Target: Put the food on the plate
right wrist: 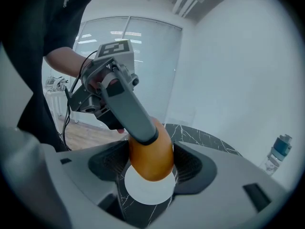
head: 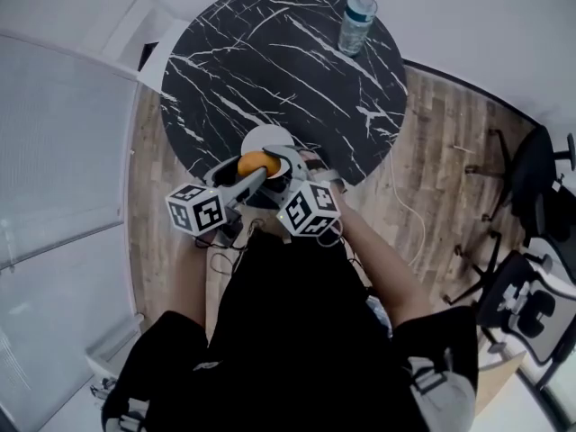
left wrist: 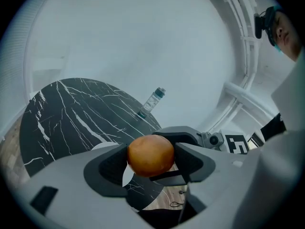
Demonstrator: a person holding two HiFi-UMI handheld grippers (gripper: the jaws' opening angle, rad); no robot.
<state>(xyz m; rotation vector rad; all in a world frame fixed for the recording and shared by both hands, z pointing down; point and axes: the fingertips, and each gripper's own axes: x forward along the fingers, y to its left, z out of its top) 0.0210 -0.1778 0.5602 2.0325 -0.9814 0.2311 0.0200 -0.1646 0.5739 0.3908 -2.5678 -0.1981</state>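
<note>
round orange food (head: 258,163) is pinched by both the left gripper (left wrist: 151,155) & right gripper (right wrist: 151,162), pads on its sides. it hangs right over the white plate (right wrist: 147,189), lower centre, on the surface (head: 288,61); next move prob straight down.

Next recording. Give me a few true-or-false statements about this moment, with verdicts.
The orange food sits between the left gripper's jaws. True.
The food already lies on the white plate. False: it is held above the plate.
The right gripper is far from the food. False: its jaws flank the food too.
A water bottle stands upright on the table's far side. True.
The table is plain white. False: it is black with white veins.
</note>
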